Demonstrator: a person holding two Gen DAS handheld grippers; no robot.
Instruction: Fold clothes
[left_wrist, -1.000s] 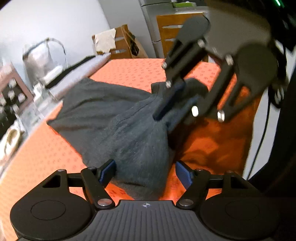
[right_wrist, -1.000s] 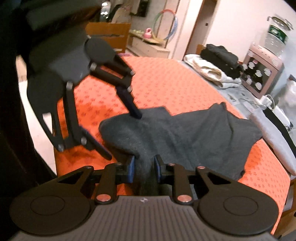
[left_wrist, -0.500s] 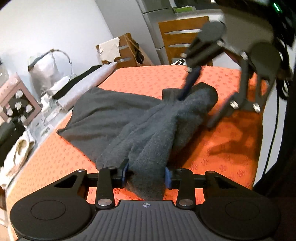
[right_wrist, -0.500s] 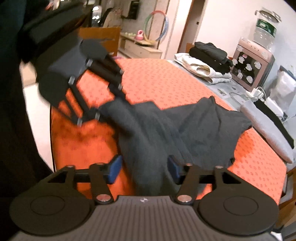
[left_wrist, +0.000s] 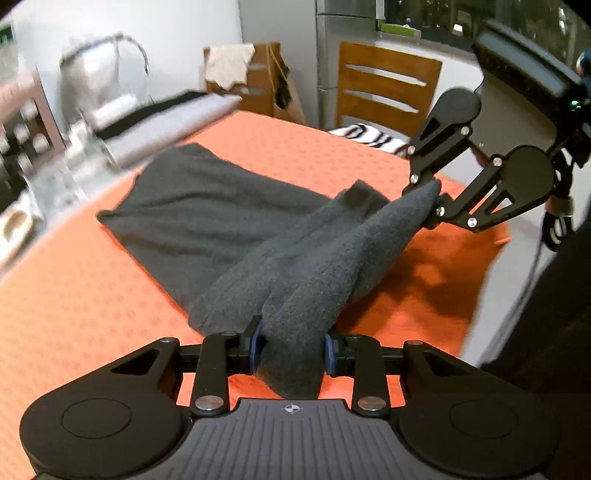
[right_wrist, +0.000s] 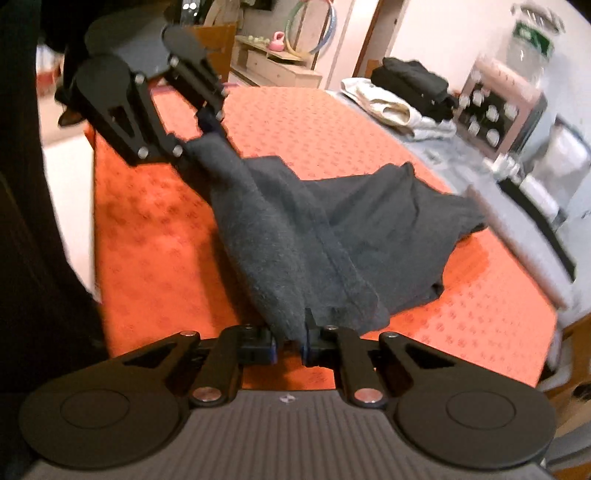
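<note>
A dark grey garment (left_wrist: 236, 218) lies partly spread on the orange table (left_wrist: 74, 280); it also shows in the right wrist view (right_wrist: 332, 229). My left gripper (left_wrist: 291, 349) is shut on one bunched end of its near edge. My right gripper (right_wrist: 290, 341) is shut on the other end; it shows in the left wrist view (left_wrist: 430, 199) at the far right. The held edge is stretched between the two grippers and lifted off the table. The far part of the garment rests flat.
A wooden chair (left_wrist: 384, 92) stands behind the table. A grey folded cloth (left_wrist: 162, 125) and a pink appliance (right_wrist: 498, 110) sit along one table side, with folded black and white clothes (right_wrist: 402, 96). The table's edge (right_wrist: 96, 206) runs near both grippers.
Both grippers closed on the garment's near edge, then moved apart and up. The edge is now stretched between them and raised off the table.
</note>
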